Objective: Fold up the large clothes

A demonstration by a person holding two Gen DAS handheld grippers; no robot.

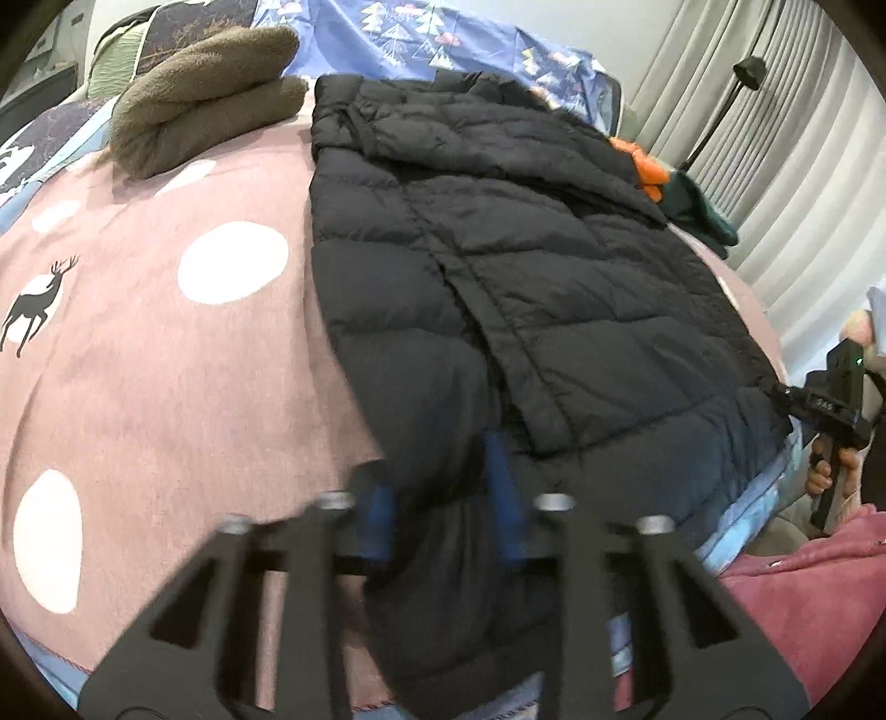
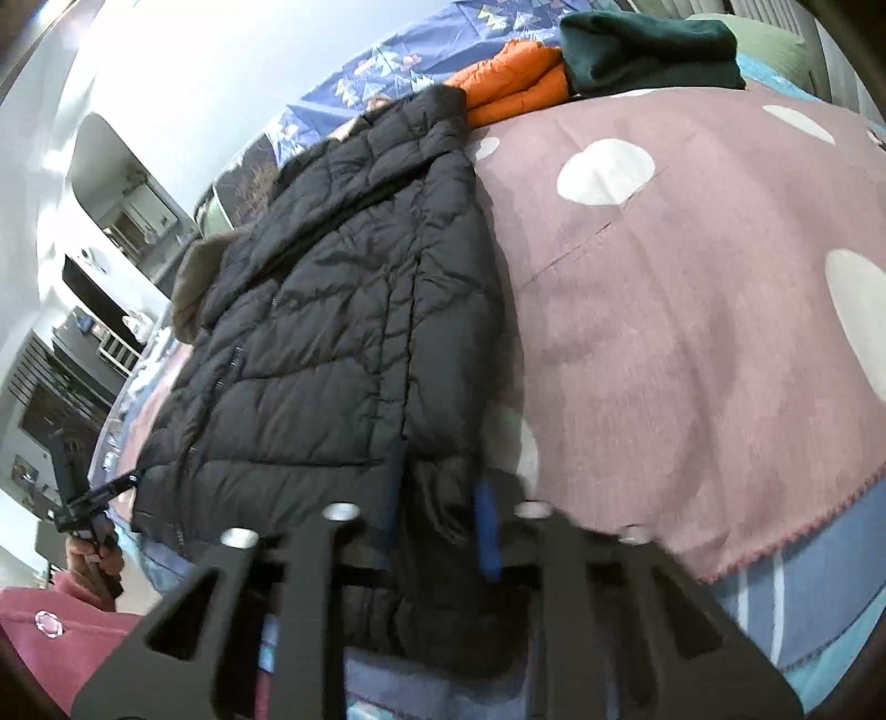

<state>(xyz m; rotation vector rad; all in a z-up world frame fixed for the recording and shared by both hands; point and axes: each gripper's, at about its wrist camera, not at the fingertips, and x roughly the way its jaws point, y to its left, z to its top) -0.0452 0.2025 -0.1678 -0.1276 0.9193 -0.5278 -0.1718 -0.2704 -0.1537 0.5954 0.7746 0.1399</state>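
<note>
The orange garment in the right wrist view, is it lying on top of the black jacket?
No, the orange garment lies beyond the black jacket's collar.

**Jacket hem pinched at the near edge**

The right gripper (image 2: 437,526) is clamped on the near hem of the black jacket (image 2: 332,332), which lies lengthwise on the pink blanket (image 2: 692,332). Orange (image 2: 509,83) and green (image 2: 648,50) clothes sit far off. The left gripper (image 2: 130,479) grips the hem's left corner.

A pink polka-dot blanket (image 1: 166,354) covered the bed, bearing a black puffer jacket (image 1: 498,266) and folded brown fleece (image 1: 205,94).
</note>
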